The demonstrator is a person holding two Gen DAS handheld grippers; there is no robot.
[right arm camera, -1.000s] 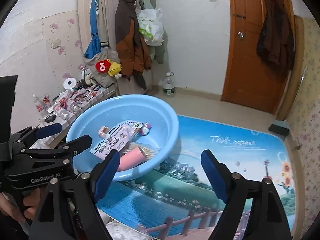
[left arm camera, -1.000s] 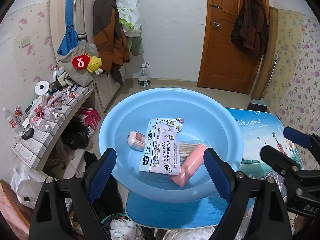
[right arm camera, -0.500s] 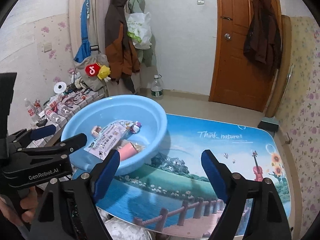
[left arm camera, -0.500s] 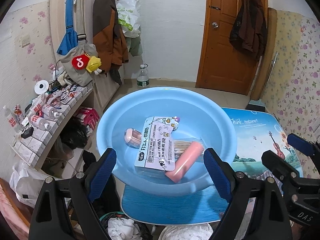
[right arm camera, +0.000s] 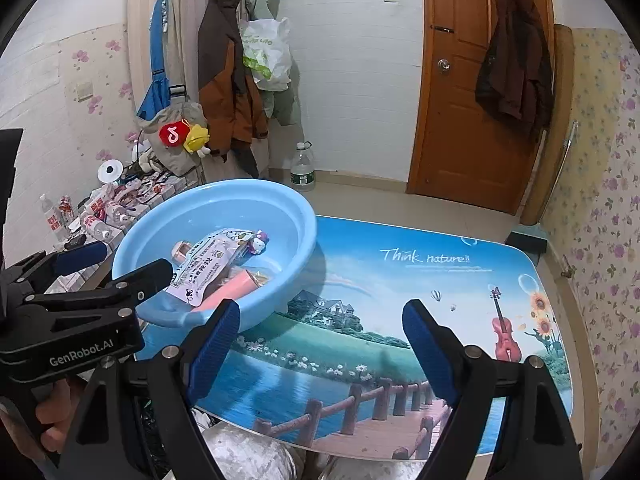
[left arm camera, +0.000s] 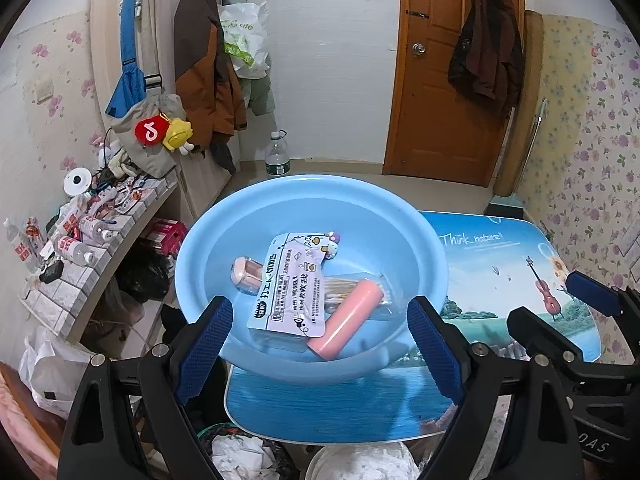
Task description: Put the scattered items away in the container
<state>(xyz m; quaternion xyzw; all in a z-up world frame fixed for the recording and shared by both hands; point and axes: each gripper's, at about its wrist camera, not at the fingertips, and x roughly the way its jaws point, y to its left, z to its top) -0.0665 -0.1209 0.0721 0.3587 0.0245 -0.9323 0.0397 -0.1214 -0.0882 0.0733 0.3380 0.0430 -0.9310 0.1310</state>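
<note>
A light blue basin (left arm camera: pixel 424 240) (right arm camera: pixel 308 228) sits on the left end of a small table with a printed landscape top (right arm camera: pixel 420 280). Inside lie a white printed packet (left arm camera: pixel 290 284) (right arm camera: pixel 208 264), a pink tube (left arm camera: pixel 348 318) (right arm camera: pixel 224 290), a small pink jar (left arm camera: pixel 246 274) (right arm camera: pixel 180 250) and a clear bag of thin sticks (left arm camera: pixel 344 284). My left gripper (left arm camera: pixel 320 344) is open and empty, held above the basin's near rim. My right gripper (right arm camera: pixel 320 344) is open and empty above the table, right of the basin.
A tiled shelf (left arm camera: pixel 92 248) crowded with bottles and packets stands left of the table. Coats and bags hang on the wall. A water bottle (left arm camera: pixel 277 160) stands on the floor by a brown door (left arm camera: pixel 440 80). White bags (left arm camera: pixel 360 464) lie below the table's near edge.
Both grippers have drawn back and up from the basin, so it looks smaller and more of the table shows. The items in the basin have not moved.
</note>
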